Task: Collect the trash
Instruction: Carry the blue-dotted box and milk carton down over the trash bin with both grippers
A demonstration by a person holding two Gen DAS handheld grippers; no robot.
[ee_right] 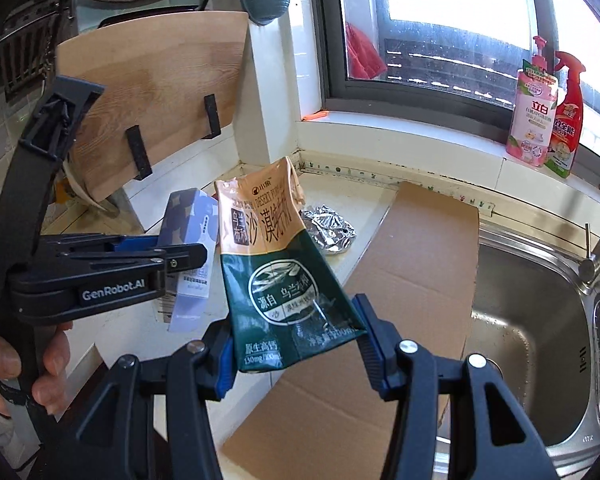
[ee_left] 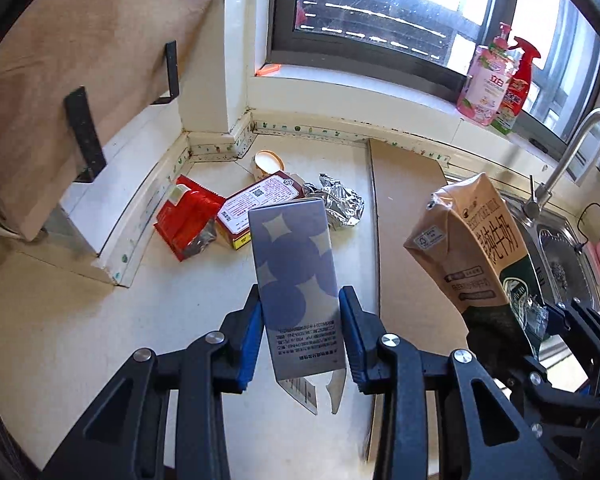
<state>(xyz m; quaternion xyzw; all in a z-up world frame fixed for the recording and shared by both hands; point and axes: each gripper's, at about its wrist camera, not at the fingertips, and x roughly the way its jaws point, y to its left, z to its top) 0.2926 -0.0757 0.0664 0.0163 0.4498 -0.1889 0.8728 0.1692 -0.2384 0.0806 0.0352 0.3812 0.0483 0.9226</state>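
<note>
My left gripper point(ee_left: 300, 312) is shut on a grey-blue patterned box point(ee_left: 296, 276), held upright above the counter; the box also shows in the right wrist view point(ee_right: 188, 256). My right gripper point(ee_right: 296, 336) is shut on a crushed tan-and-green milk carton point(ee_right: 276, 264), held above the cardboard; the carton also shows in the left wrist view point(ee_left: 476, 248). On the counter by the corner lie a red packet point(ee_left: 188, 220), a red-and-white box point(ee_left: 256, 204), a round lid point(ee_left: 267, 161) and crumpled foil point(ee_left: 340, 200).
A flat cardboard sheet point(ee_right: 416, 260) lies on the counter beside the steel sink point(ee_right: 532, 320) with its tap point(ee_left: 572, 152). A wooden cutting board point(ee_right: 152, 92) stands on a rack at the left. Two cleaning bottles point(ee_right: 536, 116) stand on the windowsill.
</note>
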